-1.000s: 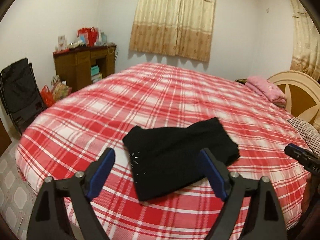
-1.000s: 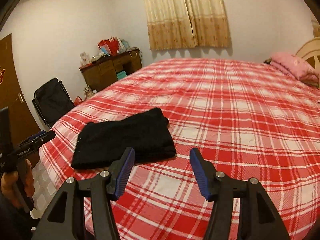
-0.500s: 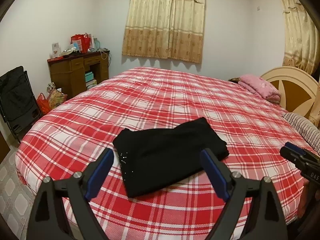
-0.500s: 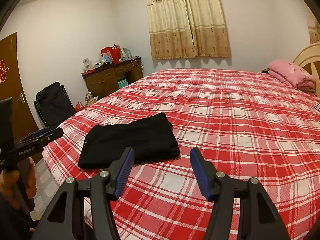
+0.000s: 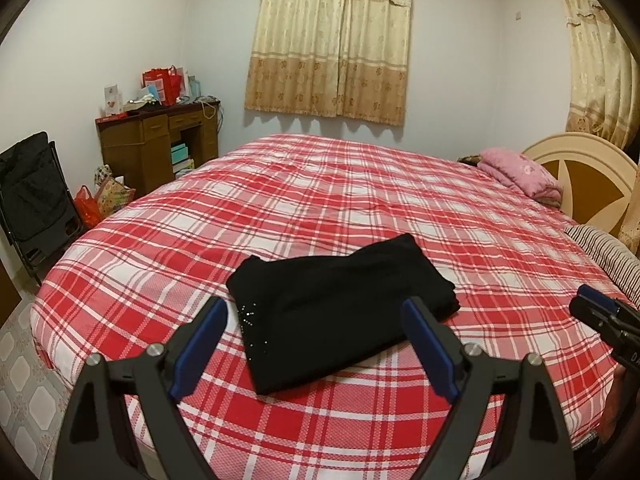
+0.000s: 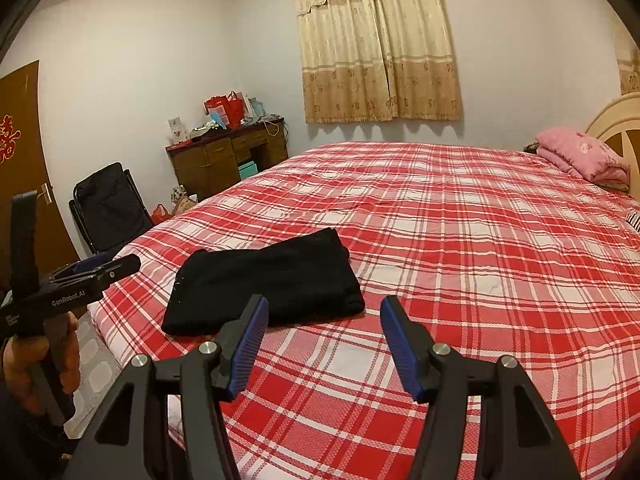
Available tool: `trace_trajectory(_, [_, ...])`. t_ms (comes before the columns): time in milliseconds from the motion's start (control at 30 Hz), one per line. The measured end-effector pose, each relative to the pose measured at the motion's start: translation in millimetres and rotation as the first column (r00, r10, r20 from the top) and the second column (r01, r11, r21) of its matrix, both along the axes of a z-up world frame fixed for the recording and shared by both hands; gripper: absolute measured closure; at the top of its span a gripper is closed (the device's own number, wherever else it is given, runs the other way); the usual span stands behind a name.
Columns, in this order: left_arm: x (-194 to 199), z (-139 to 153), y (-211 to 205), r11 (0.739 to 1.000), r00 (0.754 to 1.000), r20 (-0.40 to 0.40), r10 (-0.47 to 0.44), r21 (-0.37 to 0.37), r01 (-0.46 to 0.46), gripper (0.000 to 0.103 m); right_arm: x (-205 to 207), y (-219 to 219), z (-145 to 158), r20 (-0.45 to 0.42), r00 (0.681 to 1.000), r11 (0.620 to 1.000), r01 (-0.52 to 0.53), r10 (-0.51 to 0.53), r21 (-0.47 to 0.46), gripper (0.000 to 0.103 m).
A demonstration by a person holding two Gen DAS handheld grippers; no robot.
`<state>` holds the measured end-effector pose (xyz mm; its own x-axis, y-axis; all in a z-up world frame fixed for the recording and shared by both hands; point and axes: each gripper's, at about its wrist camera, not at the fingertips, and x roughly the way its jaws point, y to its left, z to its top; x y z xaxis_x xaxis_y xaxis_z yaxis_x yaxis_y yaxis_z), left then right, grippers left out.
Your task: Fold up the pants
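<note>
Both grippers raised; one folded pants (image 5: 336,308) on bed (image 5: 360,200).

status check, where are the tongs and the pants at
Left tongs open, empty, above the bed edge. Right tongs open, empty. Black pants folded compact on the red plaid bedspread, untouched. Nothing in the way.

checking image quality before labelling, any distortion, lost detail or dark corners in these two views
Left wrist view: fisheye bends the red plaid bedspread into a dome, dark vignette fills the corners, and the folded black pants show almost no fold detail. Right wrist view: same barrel bend and black corners; the beige patterned curtain casts a soft shadow on the wall, no glare.
</note>
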<state>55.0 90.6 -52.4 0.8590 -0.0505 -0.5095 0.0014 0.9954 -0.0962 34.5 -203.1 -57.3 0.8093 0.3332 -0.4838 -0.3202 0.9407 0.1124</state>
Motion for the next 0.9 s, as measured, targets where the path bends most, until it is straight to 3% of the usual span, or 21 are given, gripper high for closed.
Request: trace_trajectory(900, [-0.5,1.3,-0.8,1.0,1.0,0.001,0.004,-0.001,-0.004,0.011,-8.1,4.0,5.0,0.015,1.0,1.0,-0.011,0.011,-0.008,0.042])
